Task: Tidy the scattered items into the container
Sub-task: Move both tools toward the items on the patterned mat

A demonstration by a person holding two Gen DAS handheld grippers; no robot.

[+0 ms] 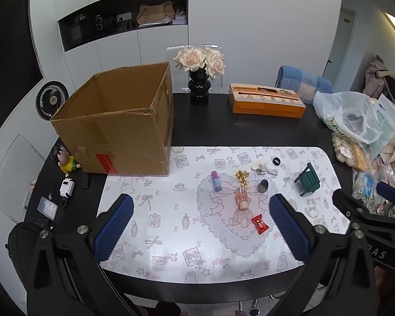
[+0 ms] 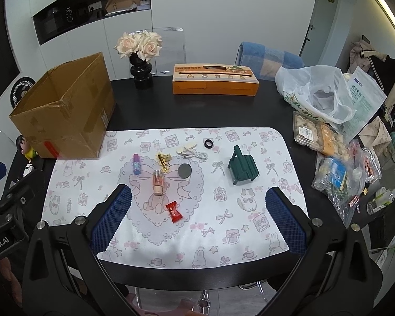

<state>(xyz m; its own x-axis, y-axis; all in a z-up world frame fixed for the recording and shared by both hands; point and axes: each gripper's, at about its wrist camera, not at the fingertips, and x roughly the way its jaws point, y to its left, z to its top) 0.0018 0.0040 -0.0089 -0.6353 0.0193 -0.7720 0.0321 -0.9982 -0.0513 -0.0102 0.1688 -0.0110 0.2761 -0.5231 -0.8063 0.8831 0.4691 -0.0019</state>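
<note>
- On the mat (image 1: 171,226), left wrist view: left gripper (image 1: 201,223) spread wide, holding nothing, hovering near the table edge. Box (image 1: 113,121) stands open-topped at mat's far left corner. Vial (image 1: 215,181), gold clip (image 1: 242,177), pink bottle (image 1: 241,197), candy (image 1: 260,223), disc (image 1: 263,186), ring (image 1: 276,161), cable (image 1: 266,169) and green chair (image 1: 308,180) lie scattered on the mat, outside the box.
- Right wrist view: right gripper (image 2: 198,214) also spread, empty. Pink bottle (image 2: 158,181) lies flat, long axis running near-to-far, cap end nearer. Judgement: close the pads across its narrow width, not along it.
</note>
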